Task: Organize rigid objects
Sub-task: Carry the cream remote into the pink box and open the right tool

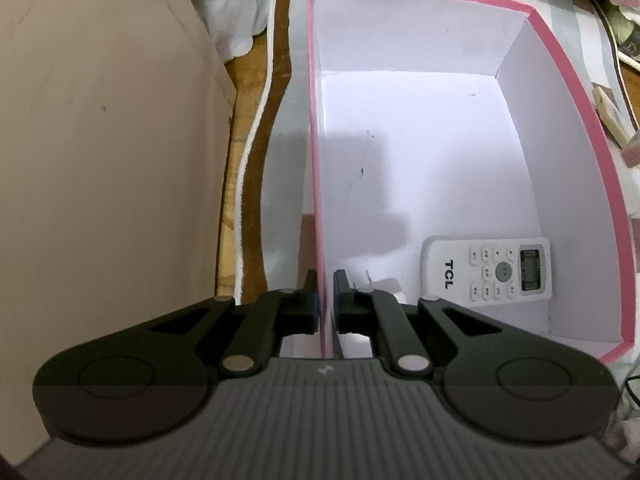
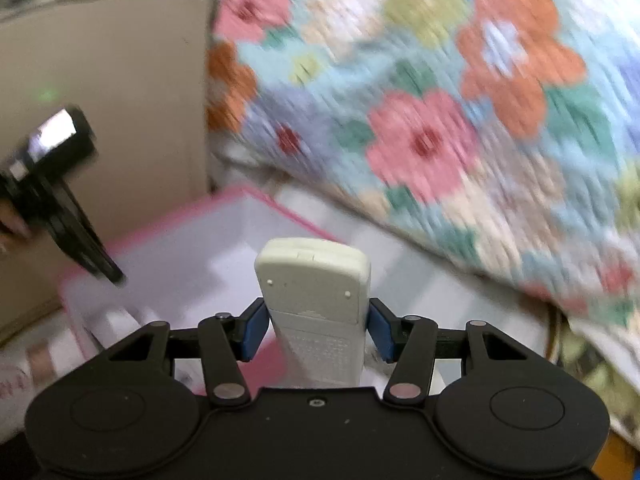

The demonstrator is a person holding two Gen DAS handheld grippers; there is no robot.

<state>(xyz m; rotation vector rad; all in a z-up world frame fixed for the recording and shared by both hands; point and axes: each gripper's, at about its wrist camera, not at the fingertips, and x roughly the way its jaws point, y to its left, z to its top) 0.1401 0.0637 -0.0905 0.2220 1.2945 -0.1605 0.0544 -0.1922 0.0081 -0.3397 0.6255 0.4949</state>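
Pinching the near wall of the pink-rimmed box [image 1: 576, 80], the left gripper [image 1: 326, 300] has its jaws nearly closed; a TCL remote [image 1: 486, 272] lies inside. The right gripper [image 2: 316, 330] clamps a cream remote [image 2: 314, 284], back up, just beside the box.

Beige cardboard panel [image 1: 100, 140] left of left fingers, filling that side. White cord [image 1: 256, 140] ahead-left of fingers, running along brown wooden strip [image 1: 244, 80]. White cloth [image 1: 236, 8] far ahead-left. Floral quilt [image 2: 440, 100] ahead and right of right fingers, blurred. Cardboard box [image 2: 104, 100] ahead-left of right fingers.
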